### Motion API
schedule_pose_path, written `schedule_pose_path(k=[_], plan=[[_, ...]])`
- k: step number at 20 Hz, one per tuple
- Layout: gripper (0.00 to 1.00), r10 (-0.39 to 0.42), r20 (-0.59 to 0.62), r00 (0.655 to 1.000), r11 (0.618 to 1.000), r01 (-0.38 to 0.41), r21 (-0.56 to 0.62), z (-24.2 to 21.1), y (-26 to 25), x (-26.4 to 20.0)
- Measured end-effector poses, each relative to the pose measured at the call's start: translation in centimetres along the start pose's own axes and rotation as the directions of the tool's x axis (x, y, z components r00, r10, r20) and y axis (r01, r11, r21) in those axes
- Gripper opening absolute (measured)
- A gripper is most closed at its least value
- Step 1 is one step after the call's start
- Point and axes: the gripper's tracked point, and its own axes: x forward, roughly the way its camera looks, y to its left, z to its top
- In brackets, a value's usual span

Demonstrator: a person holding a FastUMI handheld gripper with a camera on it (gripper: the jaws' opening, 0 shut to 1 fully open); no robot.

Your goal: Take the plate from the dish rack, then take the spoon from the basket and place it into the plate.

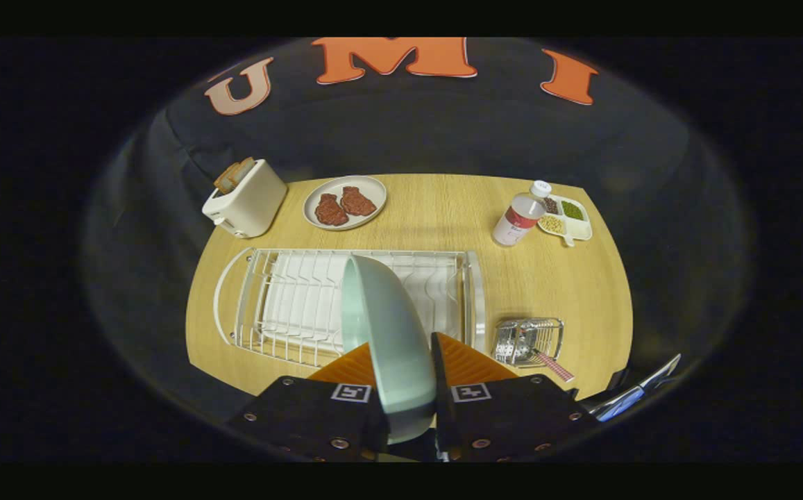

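Note:
A pale green plate (387,326) stands on edge between my fingers, lifted above the white wire dish rack (290,298) on the wooden table. My gripper (404,351) is shut on the plate's rim, one finger on each face. To the right of the rack sits a small wire basket (529,340), and a spoon with a red checked handle (554,364) lies in it, handle sticking out toward me. The plate hides part of the rack's middle.
A white toaster (245,198) with bread stands at the far left. Beside it a plate with two pieces of meat (344,203). At the far right are a white bottle (519,215) and a divided dish of beans (568,217). Bare tabletop (547,285) lies behind the basket.

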Motion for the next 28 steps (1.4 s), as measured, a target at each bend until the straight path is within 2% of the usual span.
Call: schedule_pose_path(k=[6,11,17,28], plan=[[0.28,0.08,-0.016,0.997,0.996,-0.079,0.033,-5.9,-1.4,-1.3],[0.28,0.167,-0.023,0.986,0.981,-0.164,0.107,-10.5,-2.6,-1.3],[0.27,0.313,0.004,0.95,0.929,-0.308,0.205,-14.8,-2.5,0.0],[0.28,0.41,0.037,0.911,0.853,-0.398,0.337,-20.6,-3.0,6.6]])
